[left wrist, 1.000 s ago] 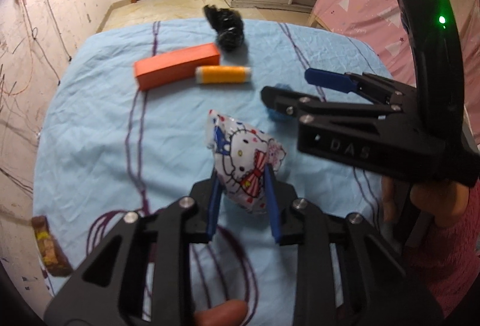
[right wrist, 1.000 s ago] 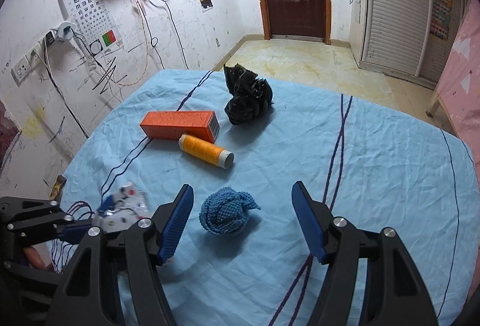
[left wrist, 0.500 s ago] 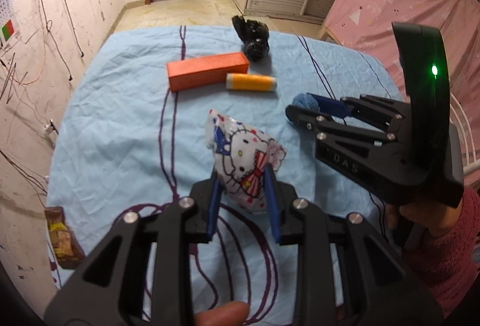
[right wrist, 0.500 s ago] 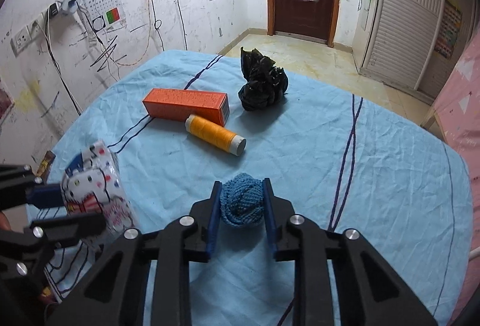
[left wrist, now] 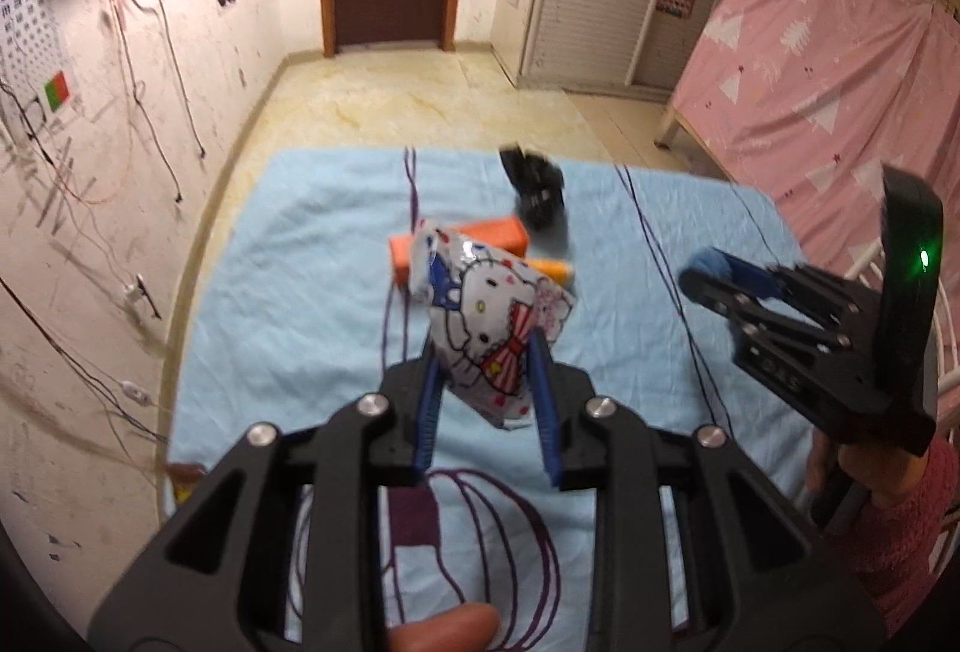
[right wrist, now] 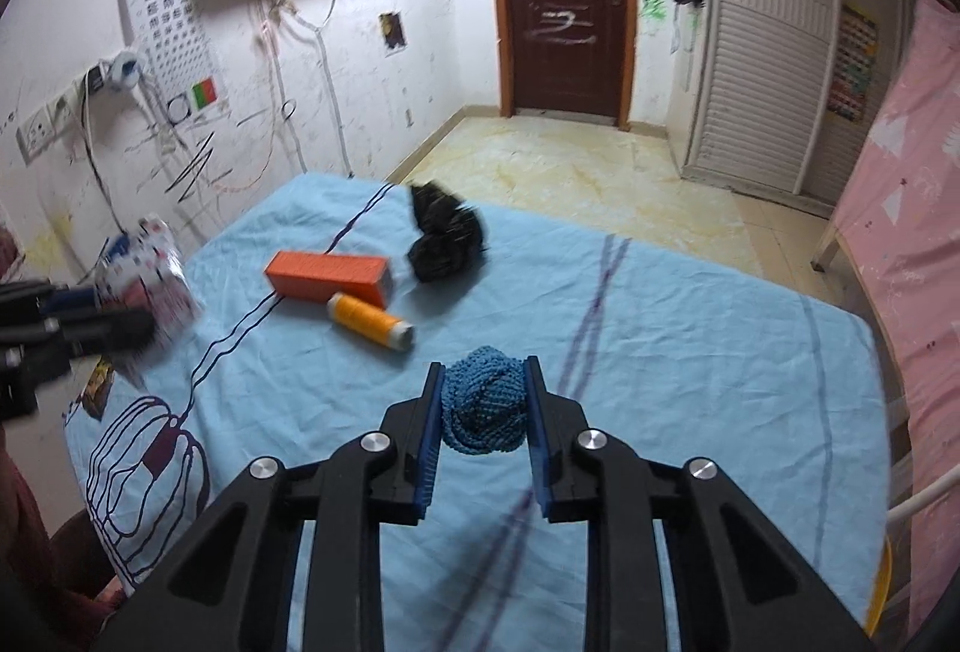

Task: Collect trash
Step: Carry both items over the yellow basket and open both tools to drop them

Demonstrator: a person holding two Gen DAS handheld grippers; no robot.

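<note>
Jaws clamp wrapper [left wrist: 480,328] and ball [right wrist: 485,400] — box [right wrist: 329,275] beyond.

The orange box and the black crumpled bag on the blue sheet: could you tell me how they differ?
The orange box is a rigid, straight-edged block lying flat; the black crumpled bag is a soft, shapeless wad. The box is bright, the bag dark. Both rest on the blue sheet, in neither tongs.
</note>
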